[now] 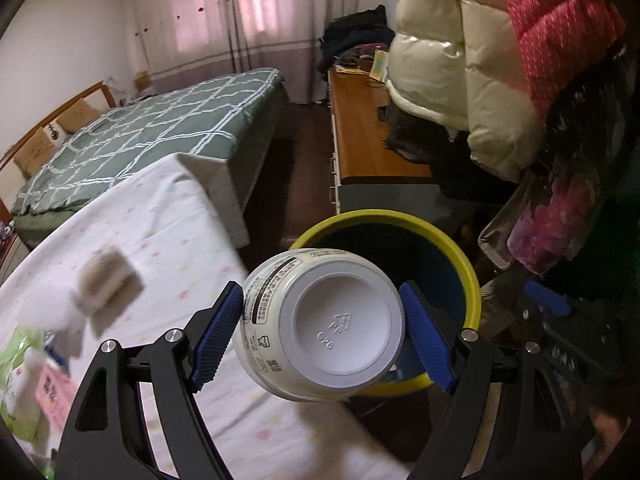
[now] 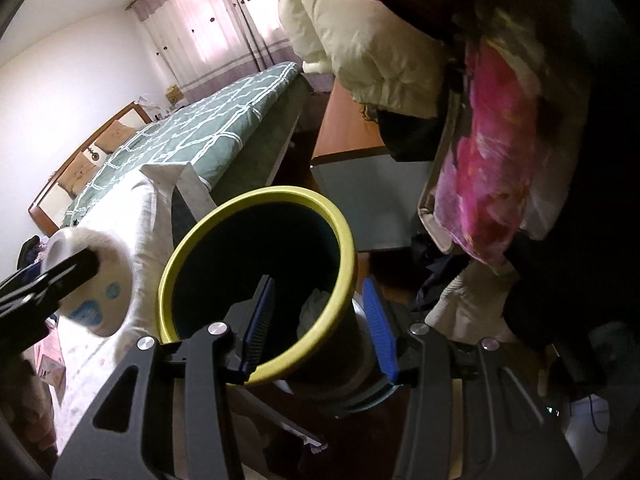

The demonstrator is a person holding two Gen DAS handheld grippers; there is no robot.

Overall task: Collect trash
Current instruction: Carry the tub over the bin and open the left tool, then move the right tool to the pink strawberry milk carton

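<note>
- The left gripper (image 1: 322, 326) has a white plastic cup (image 1: 320, 326) clamped between its blue pads (image 1: 218, 338), bottom facing the camera, so you can read the recycling mark on the base.
- The cup is held on its side over the near rim of the yellow-rimmed trash bin (image 1: 466, 264), partly above the dark opening.
- The right gripper (image 2: 316, 326) straddles the bin's near wall (image 2: 340, 240): one pad inside, one outside. Looks like it's gripping the rim, but I can't really tell if the pads are touching.
- Something white and crumpled (image 2: 314, 308) sits in the bin.
- Beside the bin there's a white spotted sheet (image 1: 168, 216) with blurry packets (image 1: 108, 280) on it.
</note>
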